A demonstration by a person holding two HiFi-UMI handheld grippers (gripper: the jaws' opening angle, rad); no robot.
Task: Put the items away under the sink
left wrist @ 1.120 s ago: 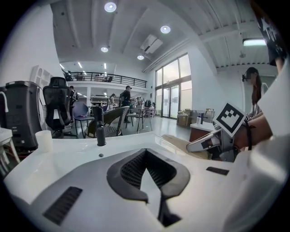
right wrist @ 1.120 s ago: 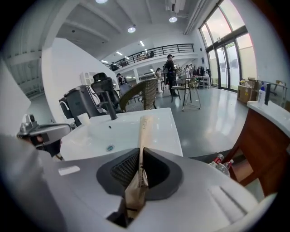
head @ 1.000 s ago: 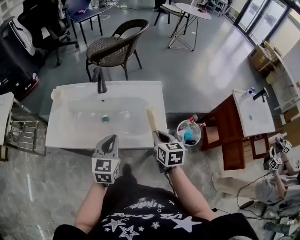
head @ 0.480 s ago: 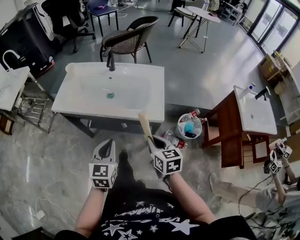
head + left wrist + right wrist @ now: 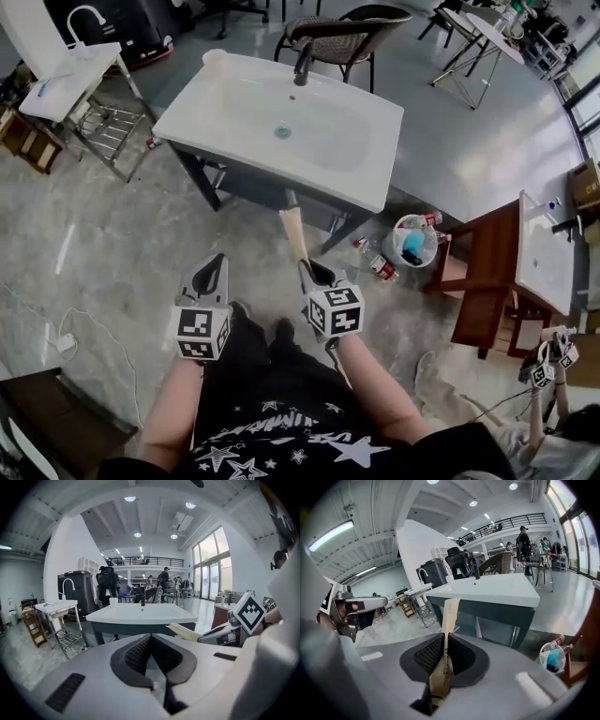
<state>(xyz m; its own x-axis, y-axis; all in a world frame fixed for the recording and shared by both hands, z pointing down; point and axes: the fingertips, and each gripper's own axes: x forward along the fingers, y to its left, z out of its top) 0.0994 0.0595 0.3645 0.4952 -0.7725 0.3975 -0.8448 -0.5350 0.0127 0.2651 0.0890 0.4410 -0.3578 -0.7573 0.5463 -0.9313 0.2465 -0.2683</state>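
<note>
Packet [image 5: 449,615], a thin tan paper one, stands pinched between the pads of the right gripper [image 5: 312,272], its lower end wedged deep in the jaws and its upper end sticking out ahead, tilted toward the sink [image 5: 234,108]. It is in the air, near the sink's front edge but apart from it. The left gripper [image 5: 151,641] is beside it with jaws pressed together and nothing between them.

I judge the step in hand to be the carry: the packet is gripped and aimed at the sink, but not yet below the basin. The sink sits on a dark frame [image 5: 246,184] with open space beneath; whether a shelf lies in there I cannot tell from these views.

The next move calls for bringing the right gripper lower and forward, so the packet's free end passes under the frame's front rail without catching on it, then between the legs. A bin [image 5: 412,246] of bottles stands on the floor off the sink's right corner, well clear of that path. Only once the packet rests on something should the jaws part
</note>
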